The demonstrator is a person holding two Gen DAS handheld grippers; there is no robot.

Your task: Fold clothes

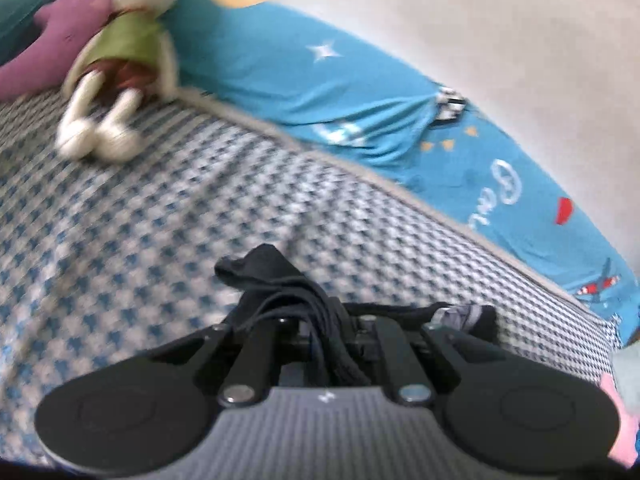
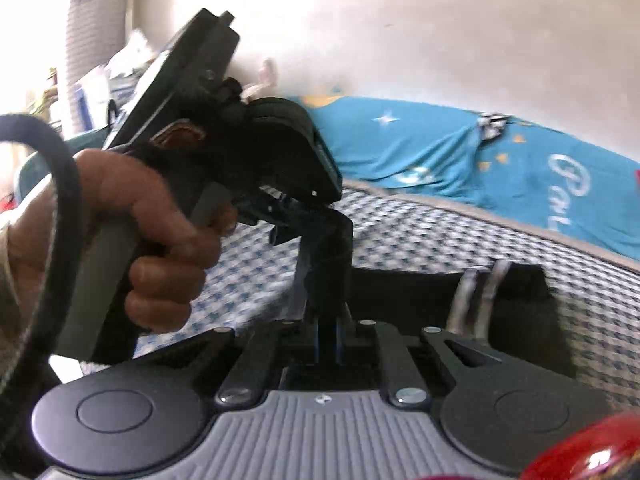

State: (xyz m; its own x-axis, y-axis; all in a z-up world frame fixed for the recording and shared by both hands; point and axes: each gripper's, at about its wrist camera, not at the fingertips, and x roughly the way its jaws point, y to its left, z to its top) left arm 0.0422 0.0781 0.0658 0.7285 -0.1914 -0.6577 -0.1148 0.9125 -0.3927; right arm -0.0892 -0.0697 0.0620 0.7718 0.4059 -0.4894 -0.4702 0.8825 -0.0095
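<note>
Both claws were clamped on a black garment (image 1: 276, 280): the left gripper (image 1: 316, 320) on a bunched edge, the right gripper (image 2: 330, 332) alongside, lifting it above the checked bedspread (image 1: 160, 220). Judged mid-fold; next, carrying the edge across. Beyond, a stuffed rabbit (image 1: 120, 68) and blue sheet (image 1: 300, 80) lay clear.

Matt black cloth garment (image 1: 272, 276)
</note>
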